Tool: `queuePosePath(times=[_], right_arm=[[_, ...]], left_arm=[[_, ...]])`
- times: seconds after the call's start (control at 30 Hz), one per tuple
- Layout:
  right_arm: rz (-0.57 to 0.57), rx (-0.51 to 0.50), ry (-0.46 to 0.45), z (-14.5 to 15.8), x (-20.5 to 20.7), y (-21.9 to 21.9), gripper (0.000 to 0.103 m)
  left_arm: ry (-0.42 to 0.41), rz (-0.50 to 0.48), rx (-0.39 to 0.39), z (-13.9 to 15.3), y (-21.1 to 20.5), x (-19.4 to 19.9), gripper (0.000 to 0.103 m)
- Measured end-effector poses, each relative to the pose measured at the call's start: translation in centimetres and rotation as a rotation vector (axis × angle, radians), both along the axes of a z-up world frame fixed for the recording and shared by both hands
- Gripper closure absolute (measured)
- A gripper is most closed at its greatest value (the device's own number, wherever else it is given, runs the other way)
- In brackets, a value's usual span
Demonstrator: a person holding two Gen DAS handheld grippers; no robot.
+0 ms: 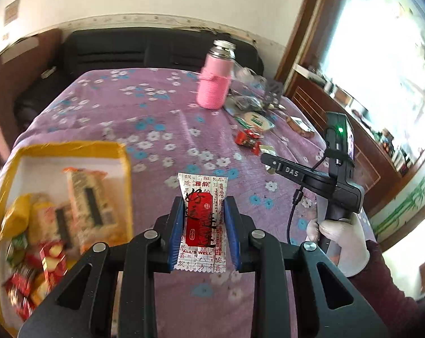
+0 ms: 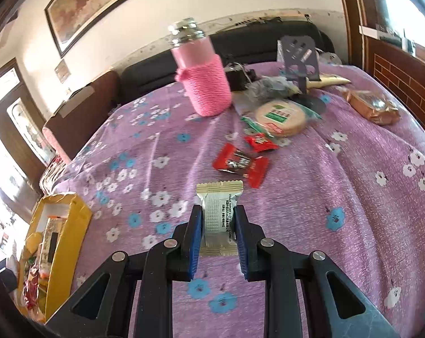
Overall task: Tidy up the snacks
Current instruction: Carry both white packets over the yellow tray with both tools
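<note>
The left gripper (image 1: 202, 226) had its blue pads clamped on a red-and-white snack packet (image 1: 203, 219), held upright between the fingers above the purple flowered cloth (image 1: 144, 112). Just to its left sat the yellow box (image 1: 71, 148), already loaded with wrapped snacks, blurred in this view. Over on the right, the right gripper (image 2: 218, 239) was closed on a silver-and-gold packet (image 2: 218, 214), also standing upright between its pads and clear of the cloth. Beyond it lay a red candy wrapper (image 2: 240, 164), a second smaller red one (image 2: 259, 142) and a round wafer pack (image 2: 281, 117) with a green label, all loose on the cloth. A pink knit-sleeved bottle (image 2: 204, 81) stood farther back, near a brown wrapped pastry (image 2: 373, 105) toward the right edge. In the left wrist view, a white-gloved hand (image 1: 339, 239) gripped the handle of the other tool.
</note>
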State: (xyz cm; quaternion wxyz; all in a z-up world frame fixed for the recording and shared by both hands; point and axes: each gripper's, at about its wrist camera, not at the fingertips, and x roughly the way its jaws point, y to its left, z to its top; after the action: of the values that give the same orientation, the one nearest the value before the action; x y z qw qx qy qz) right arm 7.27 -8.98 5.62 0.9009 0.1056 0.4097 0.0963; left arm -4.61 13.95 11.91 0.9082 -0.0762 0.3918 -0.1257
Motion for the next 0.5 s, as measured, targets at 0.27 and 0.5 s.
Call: queuePosePath(times=[0.27, 0.5], right_arm=[[0.085, -0.031, -0.029, 0.4, -2.0, 3.4, 0.080], [0.187, -0.034, -0.044, 1.5, -6.2, 7.2, 0.080]], left_arm=[[-0.006, 0.168, -0.115, -1.1, 7.2, -4.0, 0.078], [-0.024, 0.281, -0.137, -1.9, 12.7, -7.2, 0.077]])
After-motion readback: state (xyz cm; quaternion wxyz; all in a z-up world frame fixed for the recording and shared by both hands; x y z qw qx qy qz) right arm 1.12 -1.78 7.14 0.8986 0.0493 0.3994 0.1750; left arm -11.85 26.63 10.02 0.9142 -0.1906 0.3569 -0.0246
